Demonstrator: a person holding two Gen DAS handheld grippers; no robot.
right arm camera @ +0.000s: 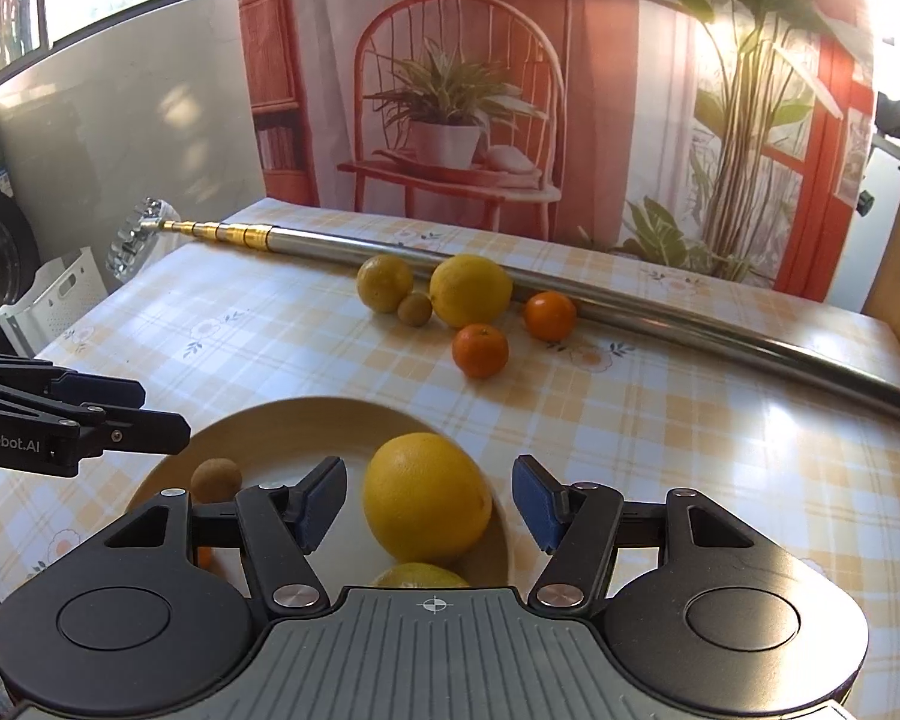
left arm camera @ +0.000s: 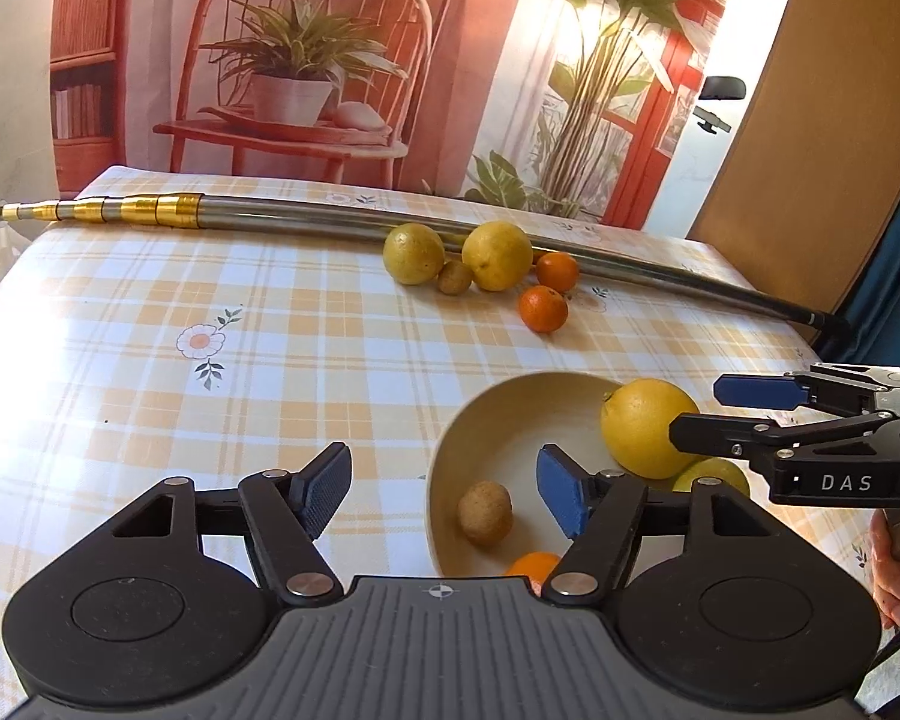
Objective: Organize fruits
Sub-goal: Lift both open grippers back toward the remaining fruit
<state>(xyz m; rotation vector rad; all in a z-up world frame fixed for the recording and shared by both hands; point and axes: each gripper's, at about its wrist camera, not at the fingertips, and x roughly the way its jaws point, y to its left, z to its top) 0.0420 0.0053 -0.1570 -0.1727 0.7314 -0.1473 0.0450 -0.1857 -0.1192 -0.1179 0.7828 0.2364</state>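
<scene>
**Releasing a lemon into the bowl**

Hovering over the round cream bowl (right arm camera: 258, 420), the right gripper (right arm camera: 429, 504) has its jaws spread wide around a large yellow lemon (right arm camera: 426, 498), touching neither side. Lift straight up to clear the rim. The left gripper (left arm camera: 444, 486) is likewise spread, empty. Beyond, across open checked tablecloth (left arm camera: 150, 312), five loose fruits (right arm camera: 471, 291) wait beside a long steel pole (right arm camera: 630, 306).

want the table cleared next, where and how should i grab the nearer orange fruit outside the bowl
Grip the nearer orange fruit across its round middle, coming from above with the open right gripper. It sits apart from the lemon and the other orange, so both sides look free for the fingers.
</scene>
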